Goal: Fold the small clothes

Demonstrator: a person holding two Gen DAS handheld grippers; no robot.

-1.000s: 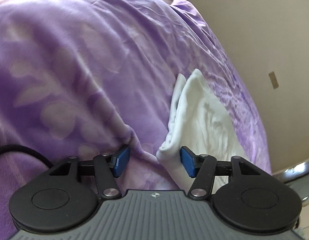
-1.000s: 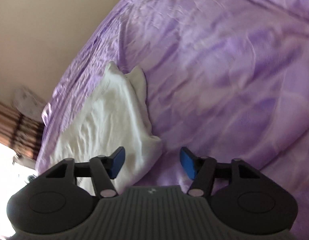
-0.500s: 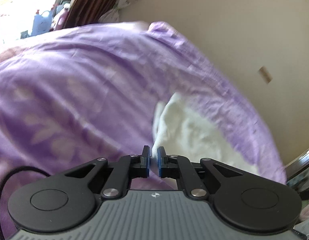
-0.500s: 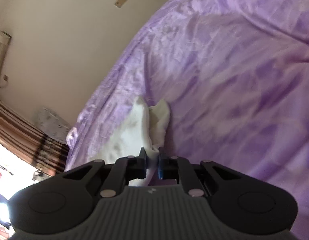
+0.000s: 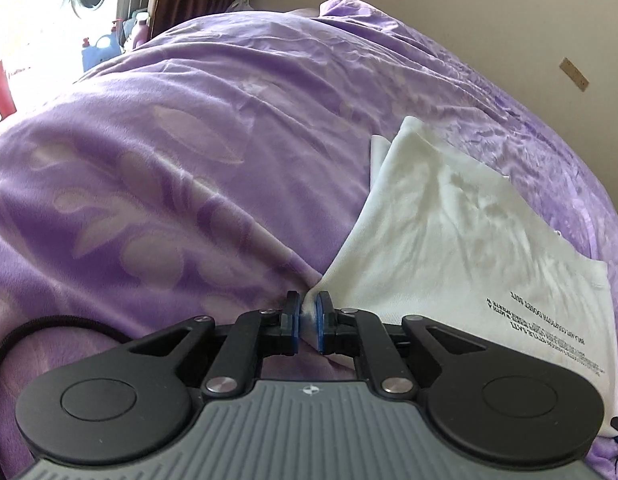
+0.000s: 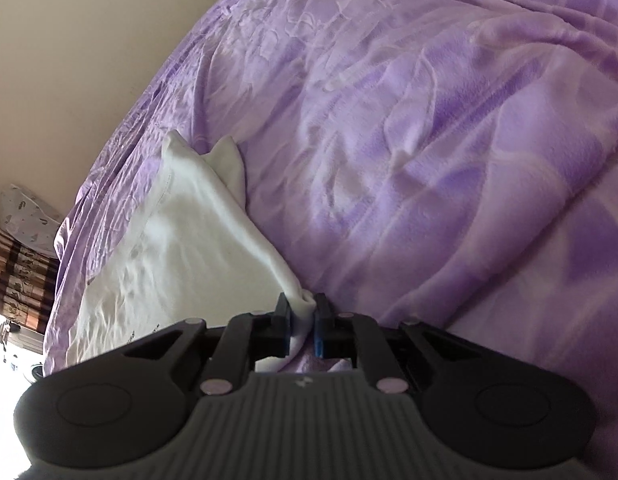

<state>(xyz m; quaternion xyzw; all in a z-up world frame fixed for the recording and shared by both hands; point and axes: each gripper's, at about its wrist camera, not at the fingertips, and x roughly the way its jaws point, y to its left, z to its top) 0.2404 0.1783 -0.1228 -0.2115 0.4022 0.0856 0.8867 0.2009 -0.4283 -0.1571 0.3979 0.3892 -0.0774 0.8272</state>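
Print: small black lines on the white garment [image 5: 461, 248], upside down, too fine to read.
Left claw [image 5: 307, 320]: pinched on one garment corner.
Right claw [image 6: 301, 322]: pinched on another corner.
Garment: spread on the purple bedspread [image 5: 181, 168].

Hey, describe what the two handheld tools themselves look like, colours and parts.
Both match: the left tool and right tool each have a ribbed grey body, black linkage arms with silver rivets, two round black discs and blue pads. A small cross mark sits on the grey body. A black cable loops beside the left one.
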